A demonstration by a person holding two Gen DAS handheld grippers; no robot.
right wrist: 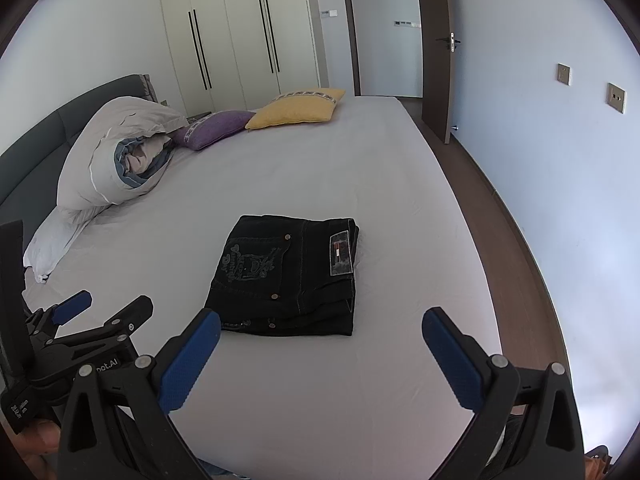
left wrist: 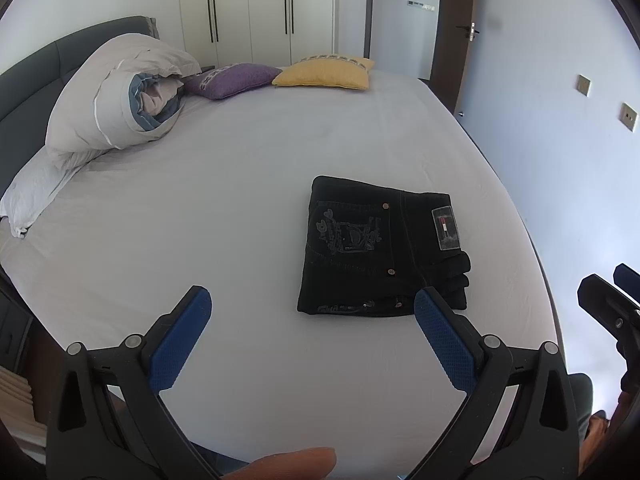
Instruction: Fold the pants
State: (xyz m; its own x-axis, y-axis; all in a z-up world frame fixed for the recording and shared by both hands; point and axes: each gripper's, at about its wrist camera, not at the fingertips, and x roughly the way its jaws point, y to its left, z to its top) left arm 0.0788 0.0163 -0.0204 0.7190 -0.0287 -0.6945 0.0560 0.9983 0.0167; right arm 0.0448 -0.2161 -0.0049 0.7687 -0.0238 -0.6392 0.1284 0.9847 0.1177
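**Folded black jeans lay on the bed, both grippers held clear**

At the far left, the dark grey upholstered headboard (left wrist: 60, 52) ran out of view behind the fisheye rim, and a white pillow (left wrist: 32, 196) was partly buried under a rolled pale grey duvet with a blue lining (left wrist: 120, 92). Next along sat a purple cushion (left wrist: 232, 80) and a yellow cushion with a patterned band (left wrist: 326, 74), their band print too small to read. Behind them stood cream wardrobe doors with long dark handles (left wrist: 256, 4).

The left gripper with blue ribbed pads (left wrist: 312, 308) hovered over the pale sheet of the bed (left wrist: 200, 200), jaws spread wide and holding nothing; a fingertip (left wrist: 296, 462) intruded at the bottom edge. Its right finger overlapped the near corner of the black denim pants folded into a compact rectangle (left wrist: 380, 248), which lay flat on the sheet right of centre, pocket embroidery and a label facing up. The label's print could not be made out.

The right gripper (right wrist: 320, 328) likewise hung open and empty, near the pants' front edge without touching. At right, a brown door (right wrist: 436, 48) stood ajar.
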